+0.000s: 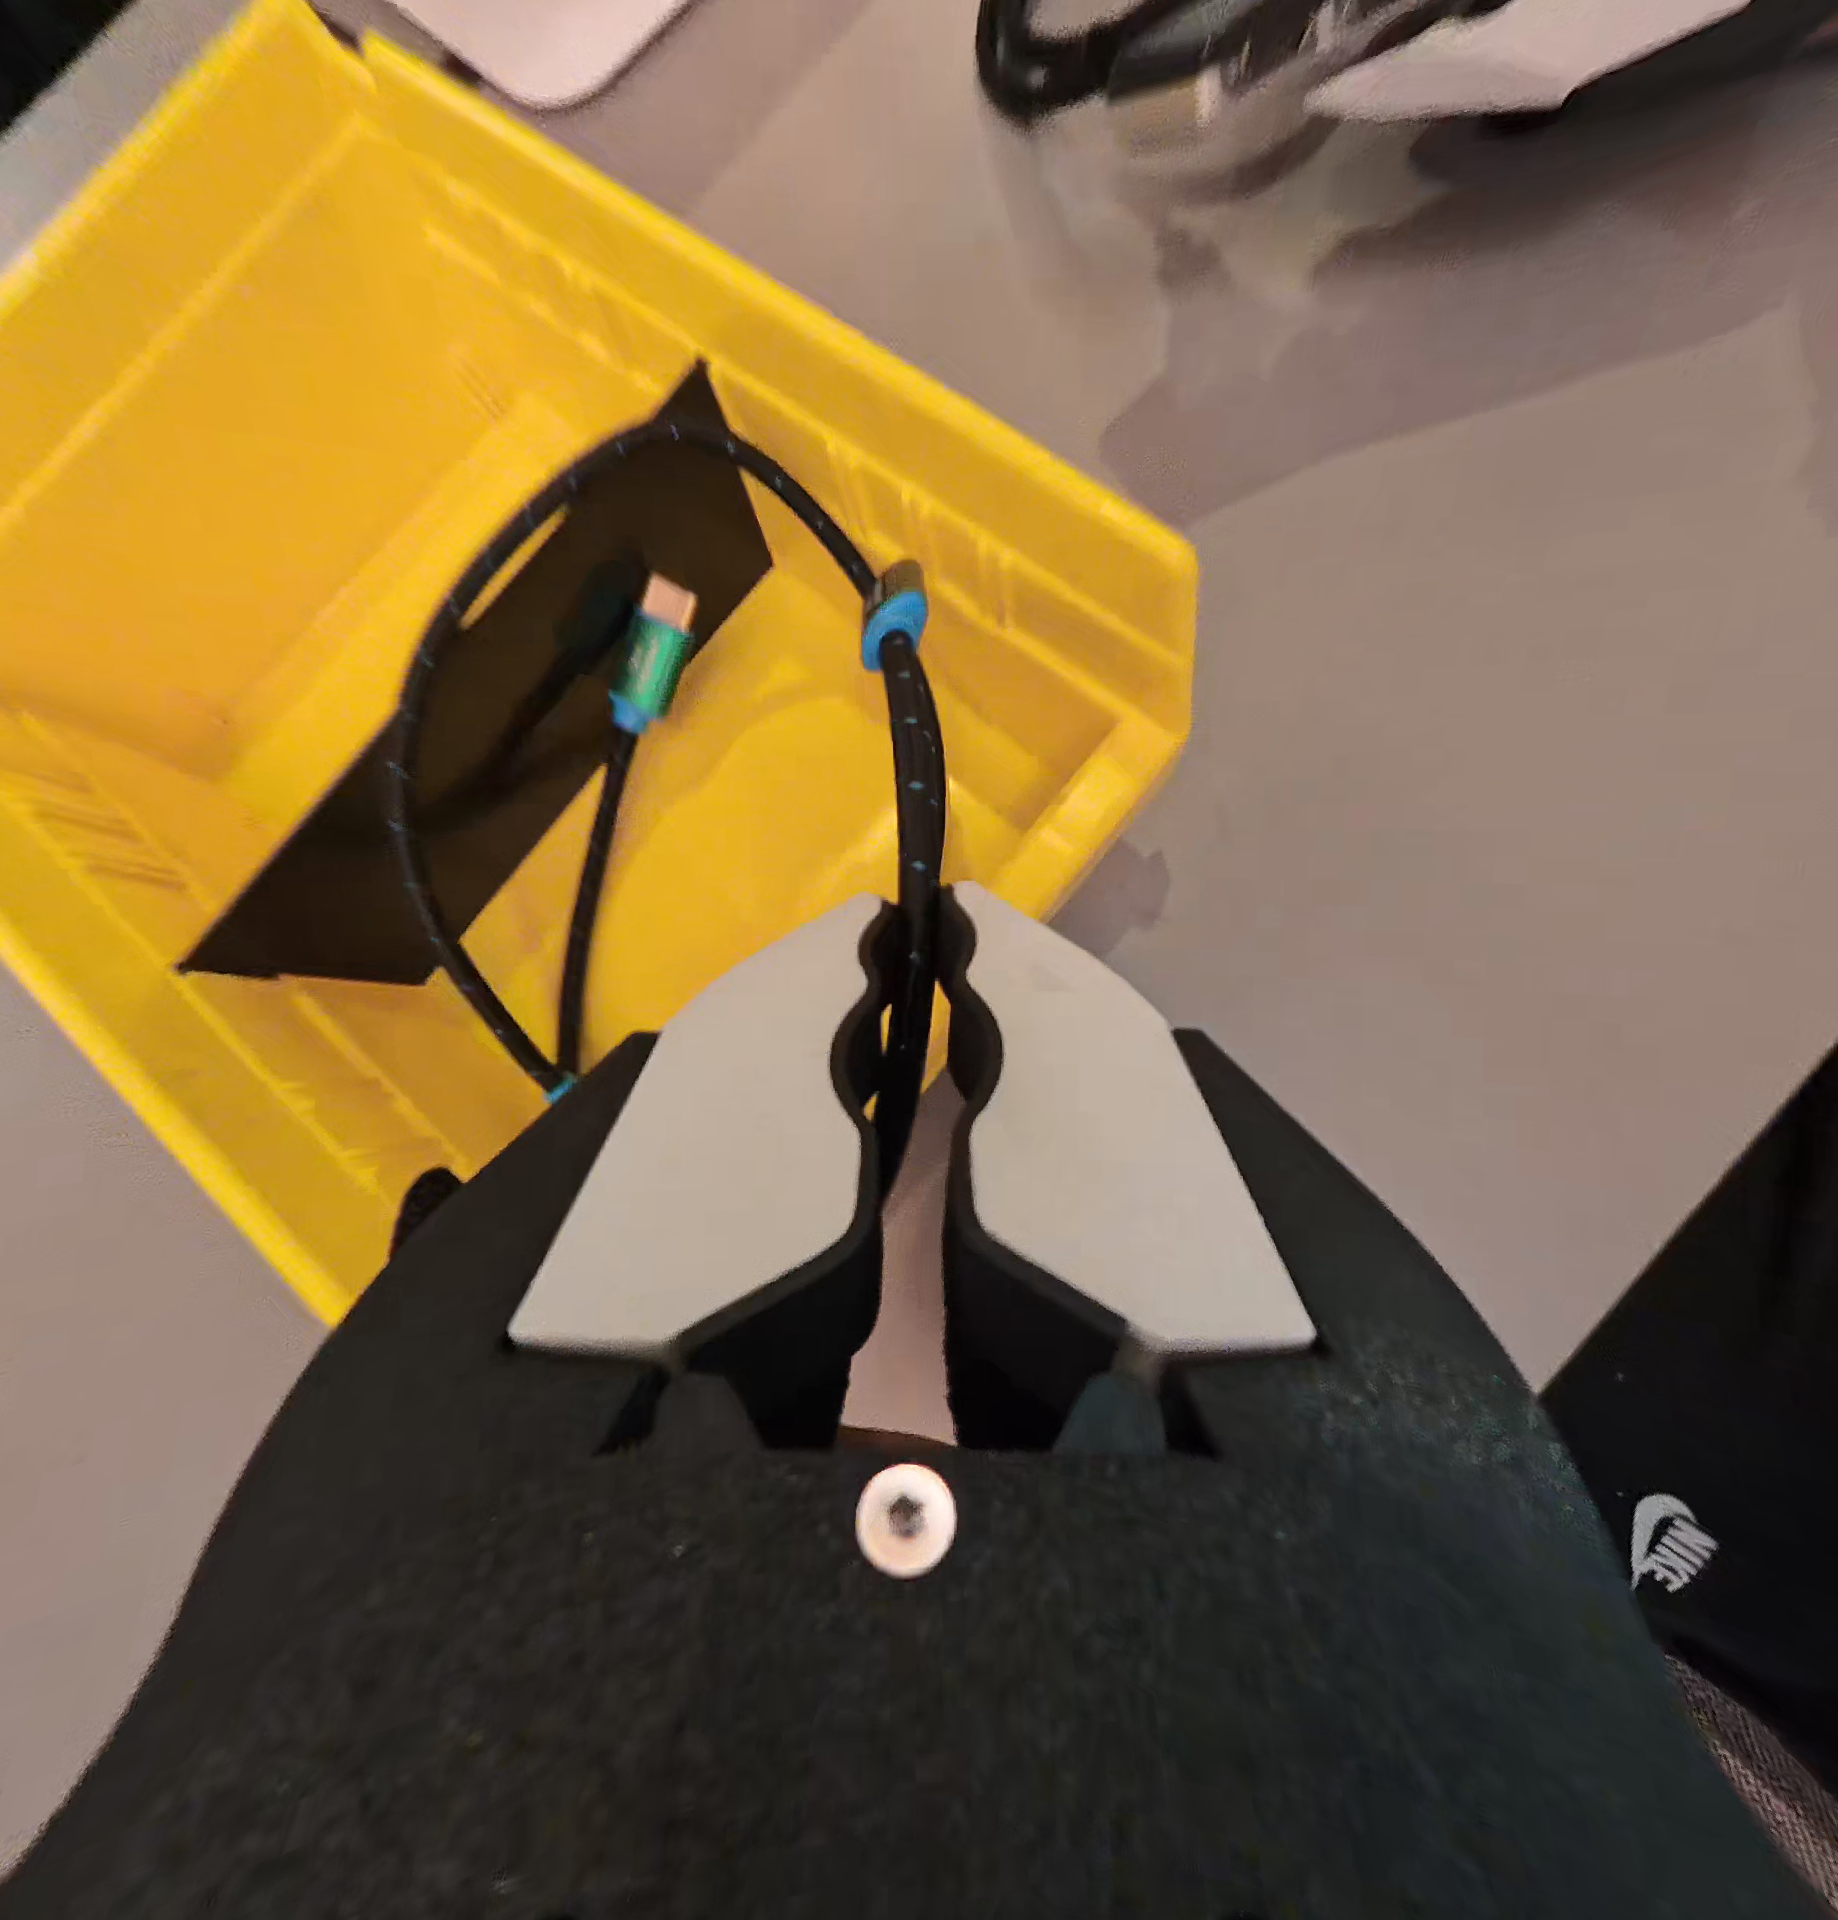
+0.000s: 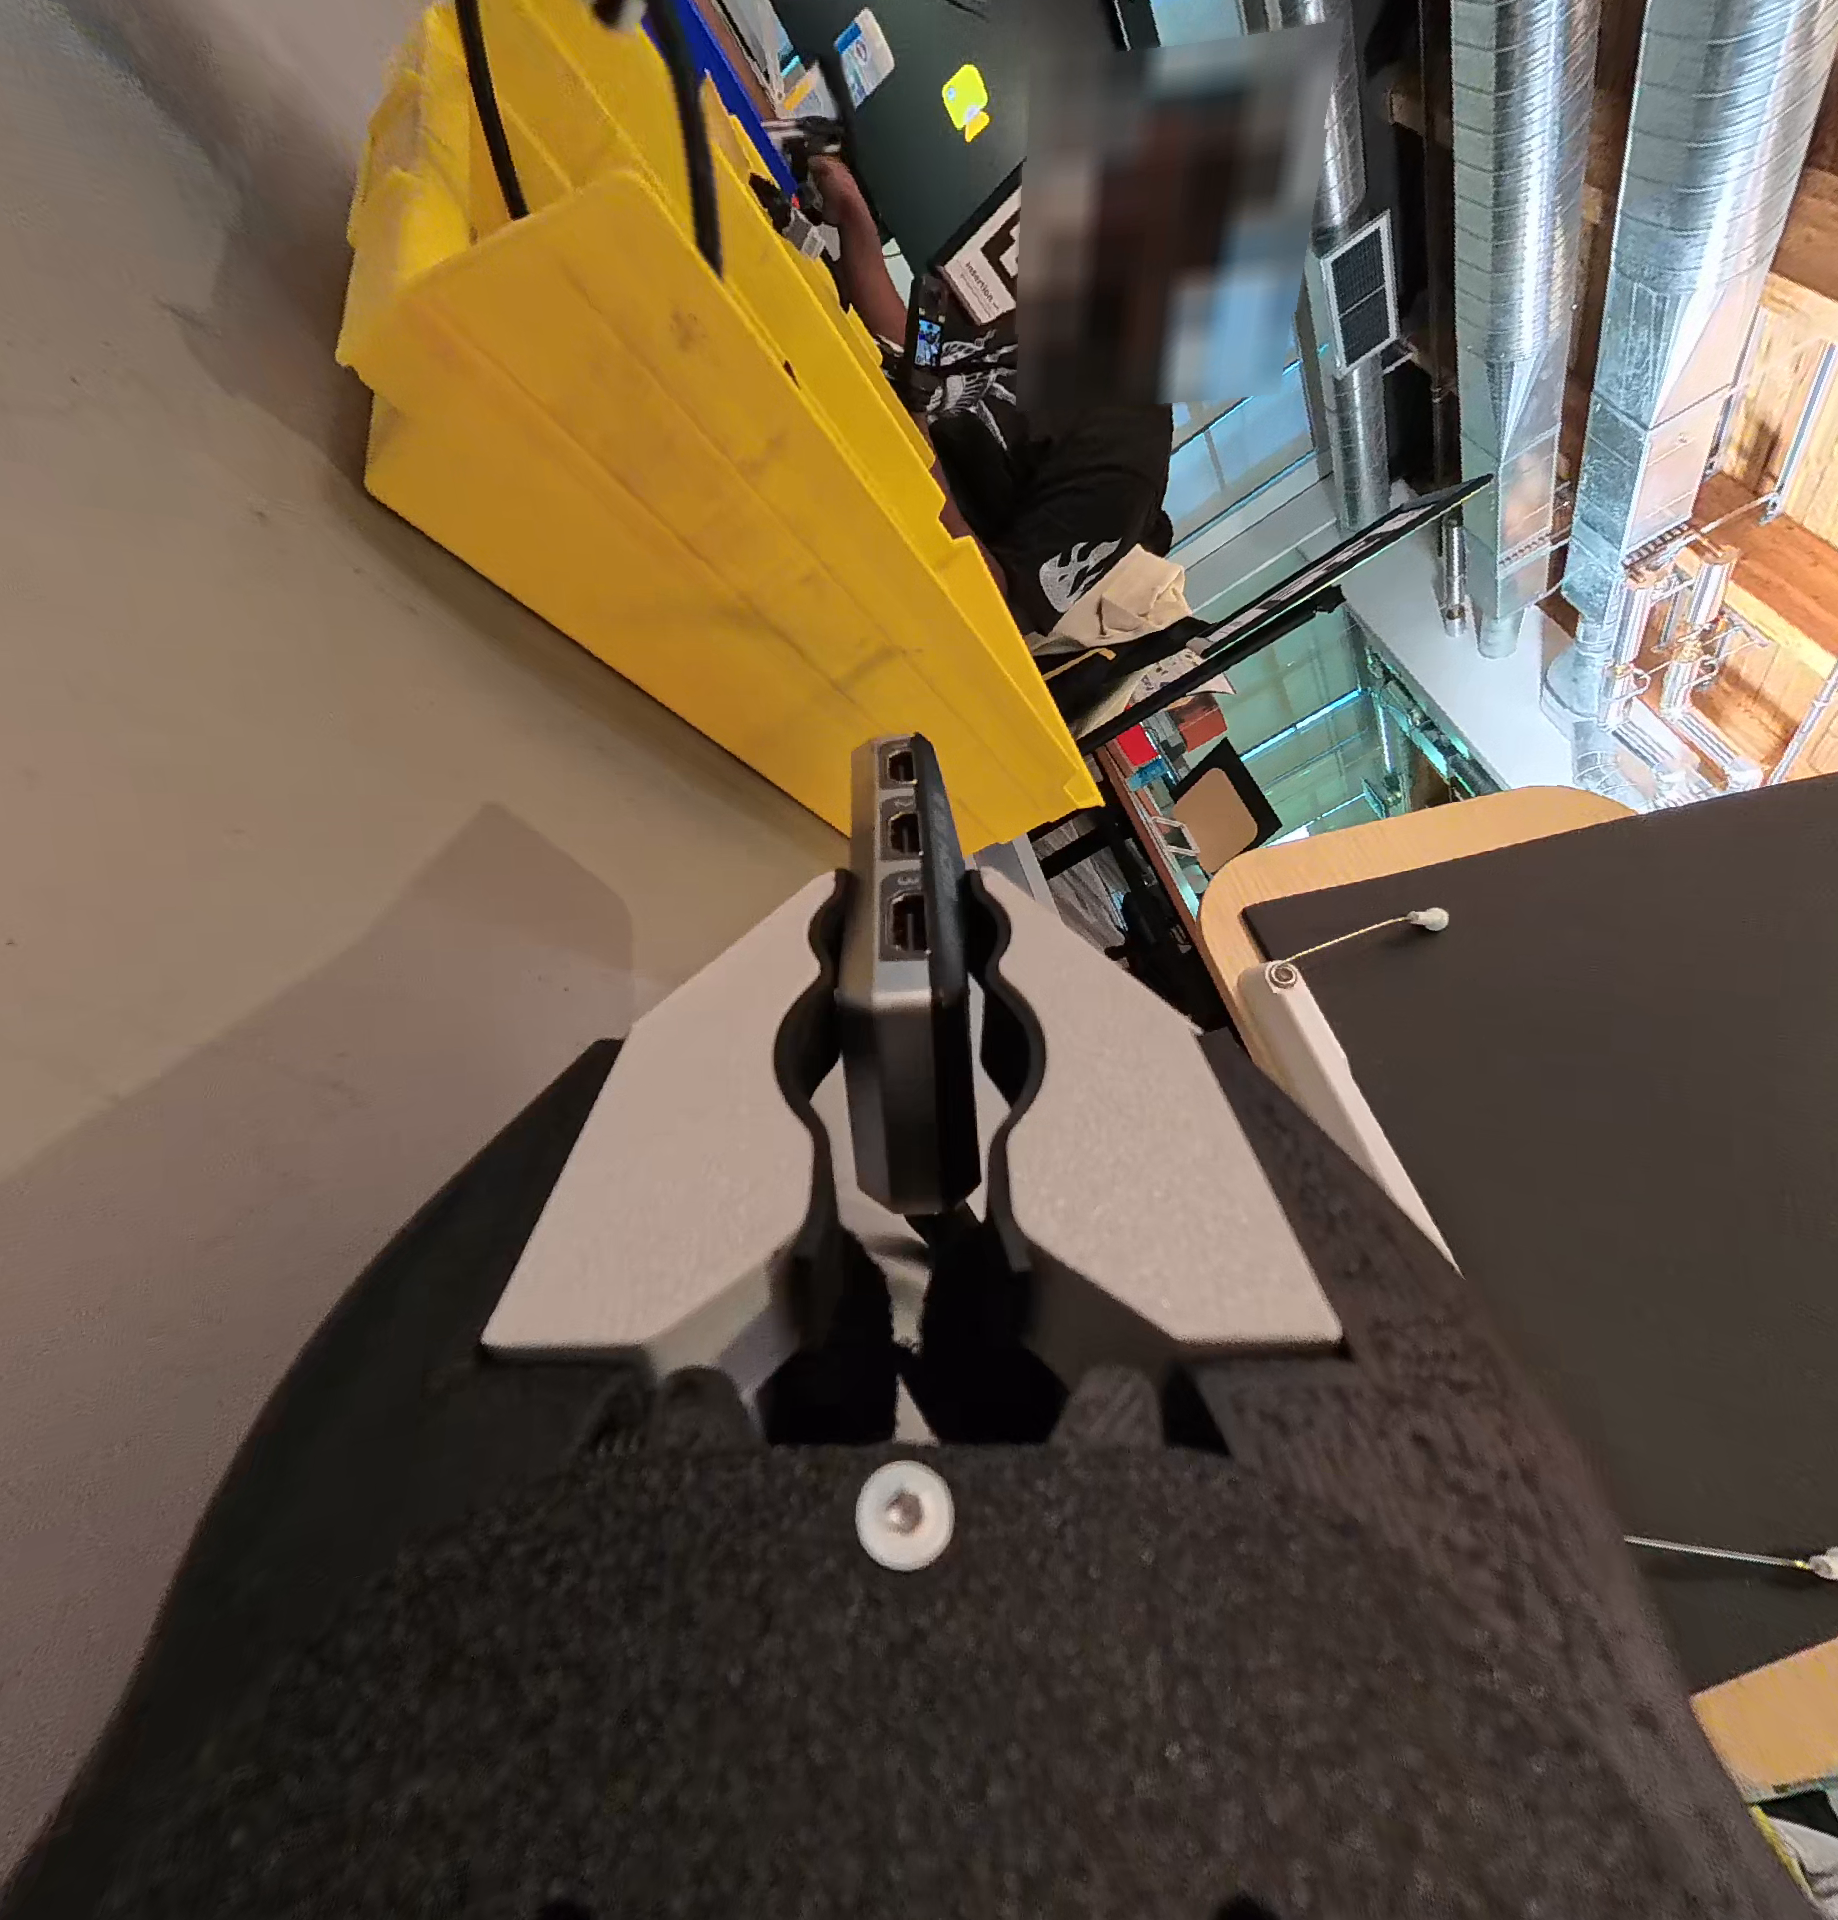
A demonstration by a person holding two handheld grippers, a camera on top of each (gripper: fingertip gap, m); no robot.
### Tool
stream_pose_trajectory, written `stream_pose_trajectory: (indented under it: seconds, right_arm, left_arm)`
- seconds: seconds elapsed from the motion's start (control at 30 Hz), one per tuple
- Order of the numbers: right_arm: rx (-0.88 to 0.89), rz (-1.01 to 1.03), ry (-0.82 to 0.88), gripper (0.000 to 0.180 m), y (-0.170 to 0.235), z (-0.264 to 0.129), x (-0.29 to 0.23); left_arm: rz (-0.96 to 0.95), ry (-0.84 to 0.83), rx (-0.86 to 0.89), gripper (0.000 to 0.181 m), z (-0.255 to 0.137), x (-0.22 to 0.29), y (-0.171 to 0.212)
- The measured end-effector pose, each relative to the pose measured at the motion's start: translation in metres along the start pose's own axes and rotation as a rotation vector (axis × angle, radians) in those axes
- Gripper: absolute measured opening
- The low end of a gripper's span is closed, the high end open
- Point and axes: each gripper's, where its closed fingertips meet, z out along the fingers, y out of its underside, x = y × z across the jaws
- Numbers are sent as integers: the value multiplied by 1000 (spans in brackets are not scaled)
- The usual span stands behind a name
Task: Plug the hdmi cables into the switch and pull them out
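Note:
My left gripper is shut on a black braided HDMI cable with blue flecks, held above a yellow bin. The cable loops over the bin; a blue-collared plug sits on the upper bend and a green plug with a metal tip hangs lower over the bin. My right gripper is shut on a grey and black HDMI switch, held on edge, its row of three ports facing forward. No cable is in those ports.
The yellow bin stands on the grey table beyond the switch, with two black cable strands hanging into it. A black piece lies inside the bin. A black-topped table lies to the right. A person in dark clothes sits beyond the bin. The grippers' ends are close to 25 centimeters from one another.

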Motion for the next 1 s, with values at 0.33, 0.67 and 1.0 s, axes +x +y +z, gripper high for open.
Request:
stream_pose_trajectory:
  seconds: [0.33, 0.67, 1.0]
  right_arm:
    - [0, 6, 2, 21, 0, 0, 1]
    - [-2, 13, 2, 21, 1, 0, 2]
    - [-1, 18, 1, 21, 1, -1, 3]
  left_arm:
    - [46, -76, 70, 6, -71, -55, -38]
    - [248, -184, 182, 6, -128, -42, -110]
    - [309, -314, -224, 6, -108, -62, -38]
